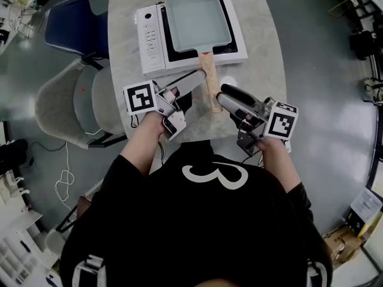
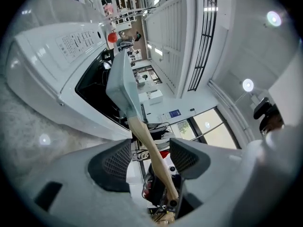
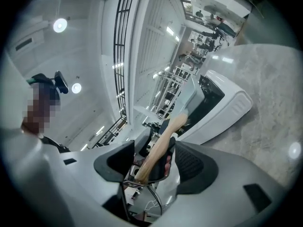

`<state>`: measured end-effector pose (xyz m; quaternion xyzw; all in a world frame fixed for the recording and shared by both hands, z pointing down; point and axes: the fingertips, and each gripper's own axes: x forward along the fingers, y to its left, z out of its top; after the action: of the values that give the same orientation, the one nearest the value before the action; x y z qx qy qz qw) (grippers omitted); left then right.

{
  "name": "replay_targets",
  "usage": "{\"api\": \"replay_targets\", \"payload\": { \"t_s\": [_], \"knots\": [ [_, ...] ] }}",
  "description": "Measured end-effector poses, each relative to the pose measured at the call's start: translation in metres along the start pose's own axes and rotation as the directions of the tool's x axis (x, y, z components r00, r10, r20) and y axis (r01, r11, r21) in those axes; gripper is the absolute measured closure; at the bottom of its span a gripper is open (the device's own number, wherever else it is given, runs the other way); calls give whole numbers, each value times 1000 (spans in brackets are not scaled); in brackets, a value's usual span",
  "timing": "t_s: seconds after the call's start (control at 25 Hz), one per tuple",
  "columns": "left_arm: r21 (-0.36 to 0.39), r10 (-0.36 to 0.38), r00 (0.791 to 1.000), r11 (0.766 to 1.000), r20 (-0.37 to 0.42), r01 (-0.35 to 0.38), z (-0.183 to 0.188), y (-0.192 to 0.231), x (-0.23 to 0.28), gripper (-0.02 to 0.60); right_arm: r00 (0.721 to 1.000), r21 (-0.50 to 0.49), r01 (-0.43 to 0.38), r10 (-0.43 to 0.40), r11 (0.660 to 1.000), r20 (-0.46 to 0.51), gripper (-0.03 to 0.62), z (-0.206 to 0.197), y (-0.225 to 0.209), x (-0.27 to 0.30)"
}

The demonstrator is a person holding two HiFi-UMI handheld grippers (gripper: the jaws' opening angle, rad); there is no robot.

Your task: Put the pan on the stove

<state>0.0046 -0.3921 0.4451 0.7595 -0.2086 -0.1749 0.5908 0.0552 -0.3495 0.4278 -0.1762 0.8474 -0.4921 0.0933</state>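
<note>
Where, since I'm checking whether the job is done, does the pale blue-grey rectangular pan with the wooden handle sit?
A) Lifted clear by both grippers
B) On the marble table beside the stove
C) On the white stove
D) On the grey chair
C: the pale blue-grey rectangular pan lies on the white stove. The left gripper and right gripper are open, their pads not pressing its wooden handle.

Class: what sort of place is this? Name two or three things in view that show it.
Probably a lab or workshop, not a home kitchen: the portable stove with its pan sits on a table beside office chairs, loose cables lie on the grey floor, and equipment shelves line the edges.
</note>
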Motion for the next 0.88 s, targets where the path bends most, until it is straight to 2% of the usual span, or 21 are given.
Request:
{"api": "replay_targets", "payload": {
  "t_s": [0.24,0.36,0.44,0.56,0.8,0.88],
  "knots": [
    [98,35,999,995,3,-35,-12,-9,-25,333,998,-103,40,-35,994,45,362,4,15,-19],
    [201,47,999,979,-5,-45,-17,-25,-34,343,998,-178,53,-44,983,50,364,5,32,-27],
    [312,85,996,947,-25,-73,-23,-35,-40,360,996,-243,90,-84,966,35,372,1,39,-30],
    [455,120,992,886,-35,-91,-33,-59,-45,400,991,-332,135,-127,933,46,461,-2,56,-36],
    [630,176,984,765,-6,-133,-49,-103,-65,458,985,-459,169,-164,872,51,516,-8,92,-43],
    [667,184,983,733,2,-138,-57,-118,-73,483,988,-472,153,-147,868,51,537,-12,105,-45]
  ]
}}
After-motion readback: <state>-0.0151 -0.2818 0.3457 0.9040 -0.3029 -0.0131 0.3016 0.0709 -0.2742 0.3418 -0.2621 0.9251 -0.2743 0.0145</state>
